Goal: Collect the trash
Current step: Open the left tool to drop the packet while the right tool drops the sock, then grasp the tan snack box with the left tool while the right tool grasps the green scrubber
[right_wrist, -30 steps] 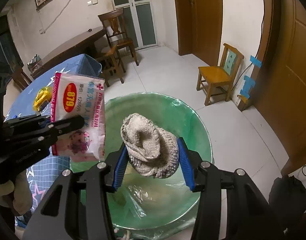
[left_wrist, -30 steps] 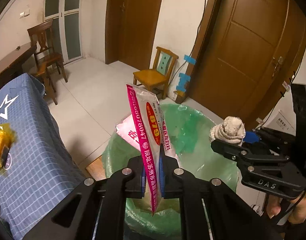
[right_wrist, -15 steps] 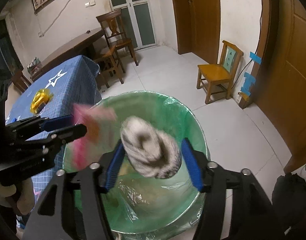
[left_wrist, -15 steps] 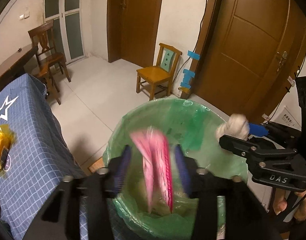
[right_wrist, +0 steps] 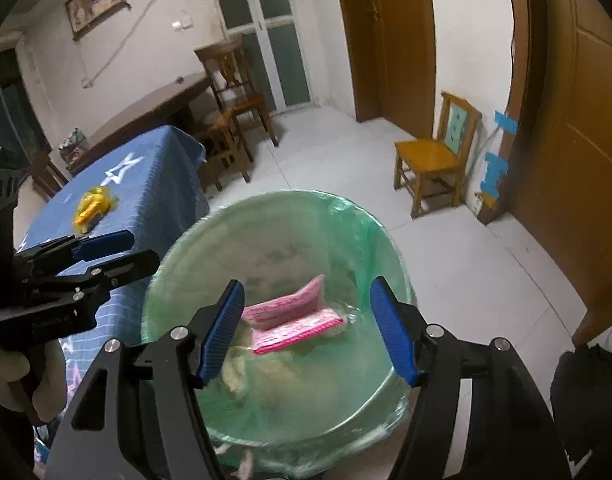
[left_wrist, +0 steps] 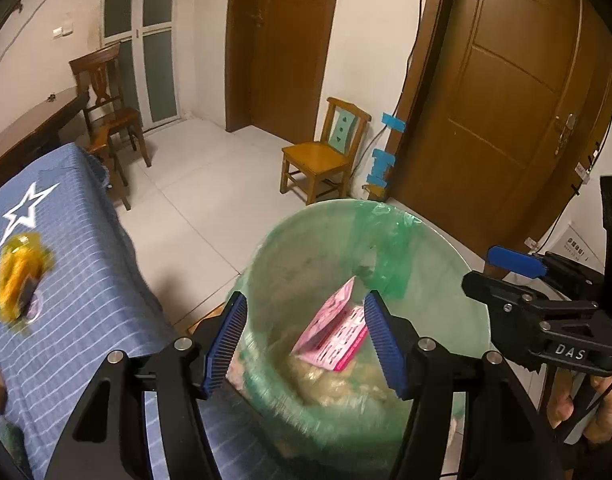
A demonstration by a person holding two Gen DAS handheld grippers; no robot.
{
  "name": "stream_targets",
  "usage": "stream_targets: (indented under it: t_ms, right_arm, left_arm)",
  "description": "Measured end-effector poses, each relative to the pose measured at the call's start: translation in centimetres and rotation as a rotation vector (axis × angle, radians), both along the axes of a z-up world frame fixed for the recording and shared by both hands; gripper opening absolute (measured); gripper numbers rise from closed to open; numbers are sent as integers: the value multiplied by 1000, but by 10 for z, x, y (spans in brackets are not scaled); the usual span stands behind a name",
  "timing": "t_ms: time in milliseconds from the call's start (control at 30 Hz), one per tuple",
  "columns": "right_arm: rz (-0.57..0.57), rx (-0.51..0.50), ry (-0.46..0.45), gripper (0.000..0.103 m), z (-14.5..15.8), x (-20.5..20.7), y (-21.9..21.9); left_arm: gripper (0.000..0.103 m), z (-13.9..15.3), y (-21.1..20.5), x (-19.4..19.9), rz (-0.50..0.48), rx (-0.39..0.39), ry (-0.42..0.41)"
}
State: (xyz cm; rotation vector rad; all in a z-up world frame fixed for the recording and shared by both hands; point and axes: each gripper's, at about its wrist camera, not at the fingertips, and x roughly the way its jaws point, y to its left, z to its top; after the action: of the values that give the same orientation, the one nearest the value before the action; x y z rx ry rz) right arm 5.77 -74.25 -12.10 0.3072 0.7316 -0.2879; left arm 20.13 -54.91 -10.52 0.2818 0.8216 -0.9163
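Both claws hang empty over the green-lined round bin (left_wrist: 434, 240), the left claw (left_wrist: 306, 340) opening, the right claw (right_wrist: 312, 332) wide. The pink plastic packet (right_wrist: 293, 318) lies inside. The crumpled yellow wrapper (left_wrist: 19, 280) sits on the blue striped tabletop (left_wrist: 89, 304), left of the bin, nearer the left claw.

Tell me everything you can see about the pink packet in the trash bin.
The pink packet is a flat, glossy plastic pouch, pink with a white printed panel, folded or creased across its middle. It lies tilted inside the green-lined bin, resting on pale trash at the bottom. No gripper touches it.
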Motion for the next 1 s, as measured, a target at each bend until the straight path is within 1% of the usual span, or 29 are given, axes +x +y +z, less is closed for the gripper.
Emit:
stream_targets:
  t_ms: [33, 100, 200, 300, 333, 400, 433, 467, 533, 567, 633, 667, 733, 767, 800, 867, 967, 1000]
  right_arm:
    - [11, -10, -20, 63, 3, -5, 10]
    - [34, -31, -57, 68, 7, -13, 30]
    - [95, -35, -103, 71, 9, -21, 71]
    - [172, -13, -122, 72, 7, -17, 106]
    - [212, -5, -123, 72, 5, -13, 124]
    - [266, 4, -122, 72, 3, -4, 144]
    - [301, 9, -119, 72, 2, 2, 158]
    - [327, 15, -119, 73, 0, 7, 170]
    - [378, 33, -111, 73, -3, 21, 192]
    - [401, 43, -107, 73, -5, 27, 203]
    - [441, 43, -97, 73, -7, 38, 226]
    - [462, 40, -93, 73, -6, 44, 236]
    - [502, 40, -92, 73, -4, 52, 257]
    - [520, 37, -93, 73, -3, 57, 266]
    - [531, 36, -94, 73, -2, 58, 274]
    - [556, 39, -94, 73, 0, 65, 290]
    - [579, 43, -81, 74, -2, 73, 308]
    - [582, 43, -76, 74, -4, 73, 311]
  left_arm:
    - [62, 4, 15, -4, 5, -9, -7]
    - [62, 9, 44, -9, 24, -19, -23]
    - [65, 15, 97, -13, 79, -42, -26]
    - [66, 15, 171, -10, 174, -60, -5]
    - [66, 15, 200, -8, 218, -60, -6]
    - [66, 16, 244, -5, 284, -58, -11]
    - [66, 18, 282, -4, 341, -65, -11]
    - [67, 19, 306, -4, 379, -70, -12]
    - [68, 23, 370, -2, 487, -81, -22]
    - [71, 25, 400, -1, 545, -79, -31]
    - [71, 26, 467, 5, 678, -83, -31]
    - [71, 28, 492, 8, 729, -81, -31]
    - [75, 26, 542, 17, 833, -52, -43]
    - [76, 22, 561, 22, 871, -29, -32]
    - [76, 17, 579, 27, 898, -12, -15]
    - [76, 9, 599, 32, 898, 1, 8]
    - [76, -2, 604, 39, 834, 24, 50]
    - [76, -6, 604, 42, 819, 46, 53]
